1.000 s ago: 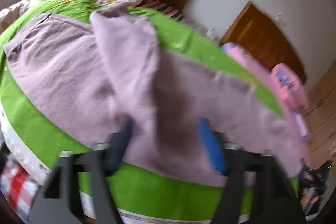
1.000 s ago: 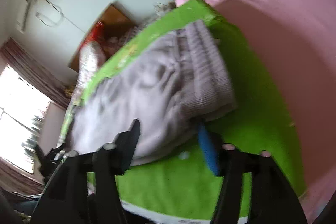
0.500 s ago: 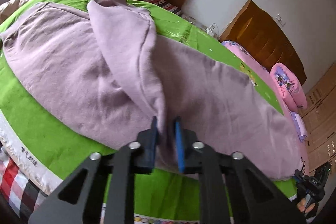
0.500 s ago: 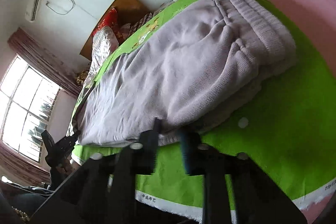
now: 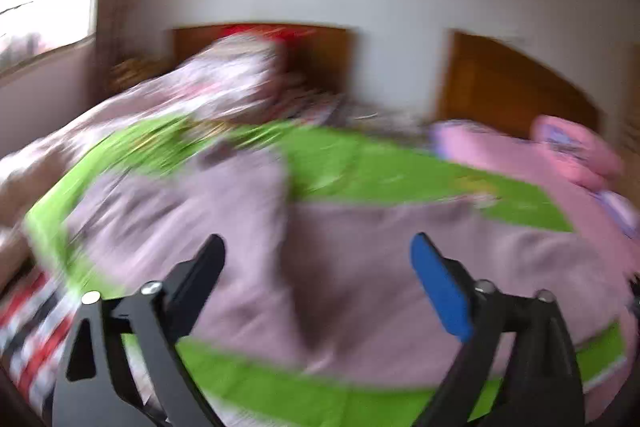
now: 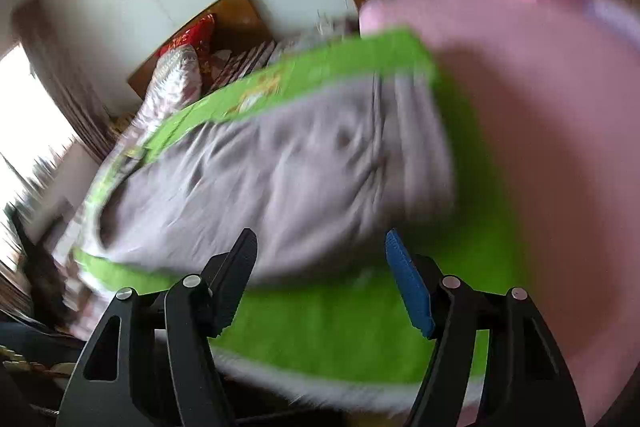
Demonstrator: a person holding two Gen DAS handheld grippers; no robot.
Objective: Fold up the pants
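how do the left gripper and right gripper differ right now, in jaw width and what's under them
The left gripper stands wider apart than the right gripper; both have just been opening, nothing between their pads. The left gripper hangs over the pants where one leg is folded across; the right gripper sits at the pants' near edge, over the green sheet. Shared: one black finger, one blue pad, both empty.
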